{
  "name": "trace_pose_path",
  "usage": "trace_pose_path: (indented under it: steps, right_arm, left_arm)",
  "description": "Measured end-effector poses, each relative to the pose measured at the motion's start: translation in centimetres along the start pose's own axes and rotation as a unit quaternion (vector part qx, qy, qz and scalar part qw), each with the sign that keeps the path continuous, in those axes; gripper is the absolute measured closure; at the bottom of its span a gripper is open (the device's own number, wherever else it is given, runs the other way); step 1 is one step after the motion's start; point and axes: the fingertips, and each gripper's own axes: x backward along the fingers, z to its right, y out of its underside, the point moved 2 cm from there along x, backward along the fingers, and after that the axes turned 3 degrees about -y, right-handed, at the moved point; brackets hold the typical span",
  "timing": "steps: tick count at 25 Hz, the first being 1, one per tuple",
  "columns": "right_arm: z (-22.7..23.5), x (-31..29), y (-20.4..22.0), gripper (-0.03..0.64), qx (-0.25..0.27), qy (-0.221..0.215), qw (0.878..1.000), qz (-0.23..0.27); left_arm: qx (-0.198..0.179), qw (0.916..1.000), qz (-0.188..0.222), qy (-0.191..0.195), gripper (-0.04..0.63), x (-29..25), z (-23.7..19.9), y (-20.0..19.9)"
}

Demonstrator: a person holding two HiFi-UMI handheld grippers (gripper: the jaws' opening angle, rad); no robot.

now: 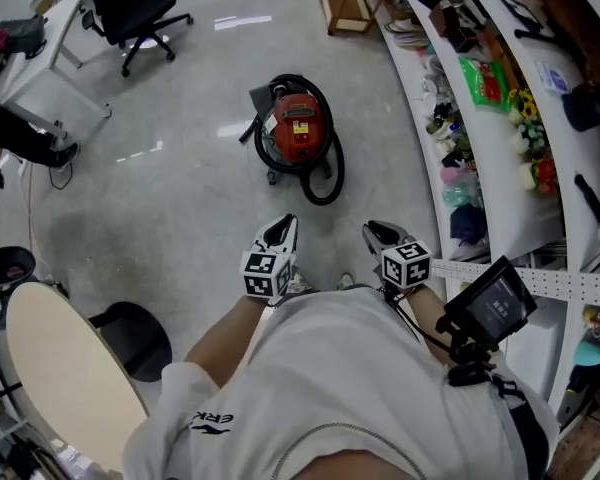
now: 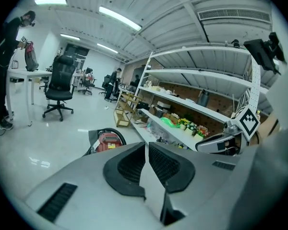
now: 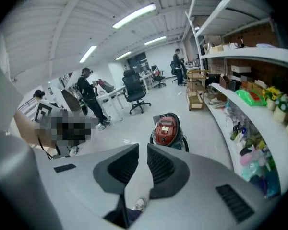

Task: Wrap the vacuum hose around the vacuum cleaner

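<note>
With the hose (image 1: 330,182) judged coiled around the vacuum cleaner (image 1: 300,128), both tools are held clear and empty: left gripper (image 1: 282,227) pressed together, right gripper (image 1: 379,233) slightly parted.

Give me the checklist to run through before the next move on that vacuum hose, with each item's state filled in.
1. Hose looped around the vacuum cleaner: ok. The black loop rings the red body.
2. Loose hose end tucked in: cannot tell, too small to make out.
3. Left gripper empty: ok. Its jaws are practically together with nothing between them.
4. Right gripper empty: ok. There is a narrow gap with nothing in it.
5. Grippers at the vacuum cleaner: not ok. Both are held close to the person's body, well apart from it.
</note>
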Motion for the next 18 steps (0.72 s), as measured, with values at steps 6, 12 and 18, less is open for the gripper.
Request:
trace_pose_path:
  steps: [6,12,18]
  right_arm:
    - [-0.5,2.1,-2.1,0.584,0.071,-0.015,0.997,0.034]
    - [0.2,5.4,-1.9,0.607,0.087,-0.023,0.994,0.055]
    - [0.1,8.2,-1.0,0.614,0.094,-0.025,0.993,0.066]
  left_arm:
    - [-0.005,0.9994,0.033,-0.007,0.577,0.2,4.6,-1.6]
    - [-0.016,0.9991,0.039,-0.009,0.586,-0.1,10.1,-1.5]
    - [-0.017,0.9989,0.039,-0.018,0.592,0.8,13.1,-0.7]
